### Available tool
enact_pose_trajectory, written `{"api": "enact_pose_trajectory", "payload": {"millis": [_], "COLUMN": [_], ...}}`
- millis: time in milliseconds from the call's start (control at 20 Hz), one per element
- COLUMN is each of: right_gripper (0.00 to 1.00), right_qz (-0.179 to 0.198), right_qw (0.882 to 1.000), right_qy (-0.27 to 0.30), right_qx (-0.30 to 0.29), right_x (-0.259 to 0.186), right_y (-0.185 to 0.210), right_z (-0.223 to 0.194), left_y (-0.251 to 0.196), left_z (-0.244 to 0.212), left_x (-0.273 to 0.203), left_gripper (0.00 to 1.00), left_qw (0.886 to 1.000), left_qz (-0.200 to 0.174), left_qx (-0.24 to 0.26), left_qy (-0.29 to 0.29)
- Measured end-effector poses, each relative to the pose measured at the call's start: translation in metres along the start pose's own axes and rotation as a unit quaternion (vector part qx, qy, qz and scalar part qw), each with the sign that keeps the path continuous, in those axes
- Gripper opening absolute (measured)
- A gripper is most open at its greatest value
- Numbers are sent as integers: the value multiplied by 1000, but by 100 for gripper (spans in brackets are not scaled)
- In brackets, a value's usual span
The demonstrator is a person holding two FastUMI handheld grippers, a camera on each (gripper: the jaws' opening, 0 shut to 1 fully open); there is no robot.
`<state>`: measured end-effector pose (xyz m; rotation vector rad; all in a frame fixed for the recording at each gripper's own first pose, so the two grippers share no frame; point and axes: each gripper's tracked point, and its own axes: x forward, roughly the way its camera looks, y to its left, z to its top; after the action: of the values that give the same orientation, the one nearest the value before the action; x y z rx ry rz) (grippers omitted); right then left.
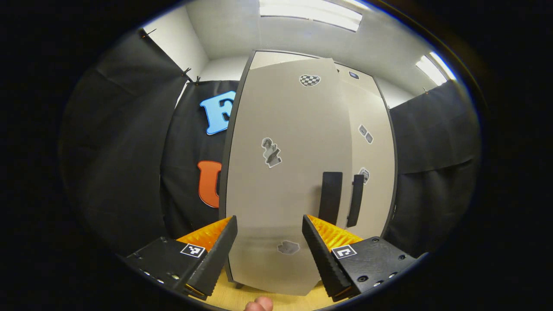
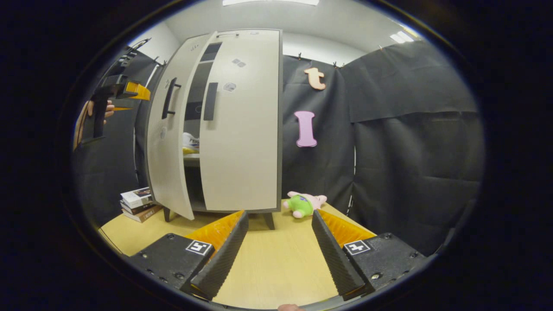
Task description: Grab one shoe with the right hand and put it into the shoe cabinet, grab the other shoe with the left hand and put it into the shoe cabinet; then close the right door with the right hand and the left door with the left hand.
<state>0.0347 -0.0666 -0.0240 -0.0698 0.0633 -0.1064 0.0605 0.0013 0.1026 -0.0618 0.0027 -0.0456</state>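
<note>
From the right gripper view the shoe cabinet (image 2: 224, 129) stands on the wooden table (image 2: 276, 268), its right door (image 2: 242, 125) nearly closed and its left door (image 2: 166, 142) ajar. A shoe (image 2: 190, 143) rests on a shelf in the gap. The right gripper (image 2: 278, 252) hangs open and empty, back from the cabinet. The left gripper (image 1: 268, 255), also wide open and empty, faces the left door's front (image 1: 285, 172) close up. Books (image 2: 138, 203) and a plush toy (image 2: 303, 204) lie beside the cabinet.

shoe (image 2: 190, 143) mostly hidden behind left door (image 2: 166, 142); book stack (image 2: 139, 203) partly hidden by door edge
</note>
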Motion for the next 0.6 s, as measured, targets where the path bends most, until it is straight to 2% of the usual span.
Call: {"api": "enact_pose_trajectory", "payload": {"millis": [300,600], "right_gripper": [96,96], "right_qz": [6,18], "right_qw": [1000,1000], "right_qy": [-5,-3], "right_qx": [0,-2], "right_x": [-3,-5], "right_y": [6,11], "right_z": [-1,-4], "left_y": [-23,-48], "left_z": [-16,-41], "left_x": [-41,-84], "left_gripper": [91,92], "left_qw": [1000,1000], "left_qz": [-15,-26], "left_qx": [-7,7], "left_qy": [4,8]}}
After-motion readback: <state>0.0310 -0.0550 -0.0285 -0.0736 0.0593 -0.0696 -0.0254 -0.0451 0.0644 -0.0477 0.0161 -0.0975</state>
